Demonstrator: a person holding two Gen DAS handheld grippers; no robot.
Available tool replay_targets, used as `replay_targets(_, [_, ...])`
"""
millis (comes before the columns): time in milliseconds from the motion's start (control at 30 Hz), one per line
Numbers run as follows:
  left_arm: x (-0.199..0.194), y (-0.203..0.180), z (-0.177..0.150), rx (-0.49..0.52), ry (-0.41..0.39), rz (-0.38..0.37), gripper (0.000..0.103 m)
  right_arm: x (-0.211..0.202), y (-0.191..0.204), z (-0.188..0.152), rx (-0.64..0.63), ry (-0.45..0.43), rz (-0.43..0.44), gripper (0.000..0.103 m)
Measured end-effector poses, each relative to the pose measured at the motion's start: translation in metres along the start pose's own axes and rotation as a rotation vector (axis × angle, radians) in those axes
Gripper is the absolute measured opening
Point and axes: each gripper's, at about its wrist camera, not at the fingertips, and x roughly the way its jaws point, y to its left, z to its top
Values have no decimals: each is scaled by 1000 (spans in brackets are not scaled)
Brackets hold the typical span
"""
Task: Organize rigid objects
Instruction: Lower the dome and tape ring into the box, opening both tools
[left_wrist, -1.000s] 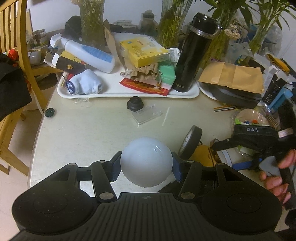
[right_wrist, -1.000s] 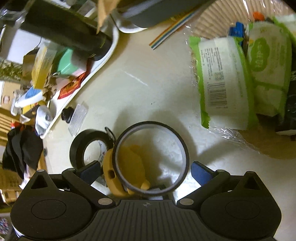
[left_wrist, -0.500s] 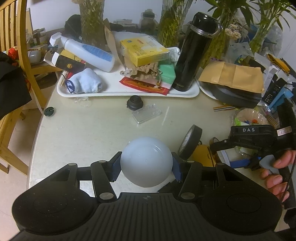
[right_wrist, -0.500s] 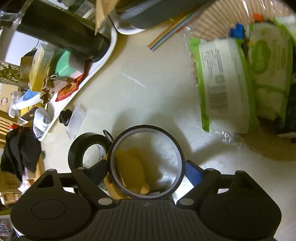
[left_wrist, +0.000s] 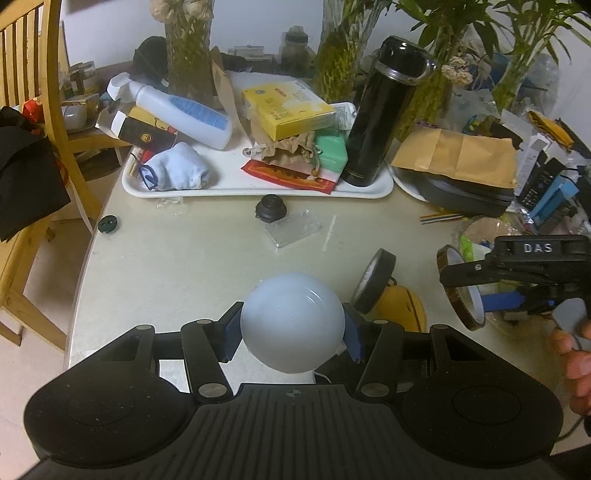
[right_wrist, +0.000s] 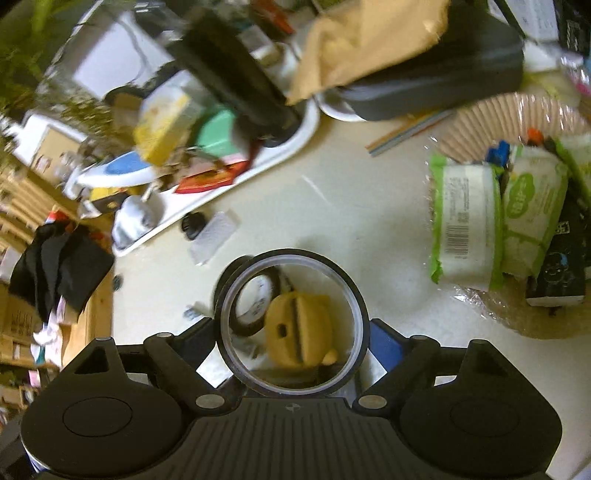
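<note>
My left gripper (left_wrist: 293, 330) is shut on a pale white ball (left_wrist: 291, 314), held just above the table's near edge. In the right wrist view, my right gripper (right_wrist: 293, 334) is shut on a thin dark tape ring (right_wrist: 291, 254), its blue pads pressing the ring's two sides. The ring hangs above the table. Through it I see a black tape roll (right_wrist: 251, 306) and a yellow object (right_wrist: 299, 332) lying below. The left wrist view shows the right gripper (left_wrist: 476, 291) holding the ring (left_wrist: 452, 297) to the right of the roll (left_wrist: 373, 280).
A white tray (left_wrist: 258, 190) at the back holds a black flask (left_wrist: 388, 110), a yellow box, a bottle and a sock. A small black knob (left_wrist: 270, 208) and a clear plastic piece (left_wrist: 293, 229) lie mid-table. Wipes packs (right_wrist: 469, 221) sit in a paper bowl at right.
The right gripper closed its pads onto the tape ring, then lifted it off the table and rolled a little. The left gripper and its ball stayed put.
</note>
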Motion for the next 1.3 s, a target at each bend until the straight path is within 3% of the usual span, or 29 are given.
replay_targets(533, [-28, -5, -51, 2, 31, -15, 53, -43, 29, -74, -198, -45, -23, 89])
replay_targets(933, [-41, -12, -83, 9, 59, -31, 53, -38, 21, -138, -295, 20, -37, 89])
replay_targets(1300, [-33, -9, -102, 13, 136, -55, 53, -29, 37, -151, -418, 72, -93, 89])
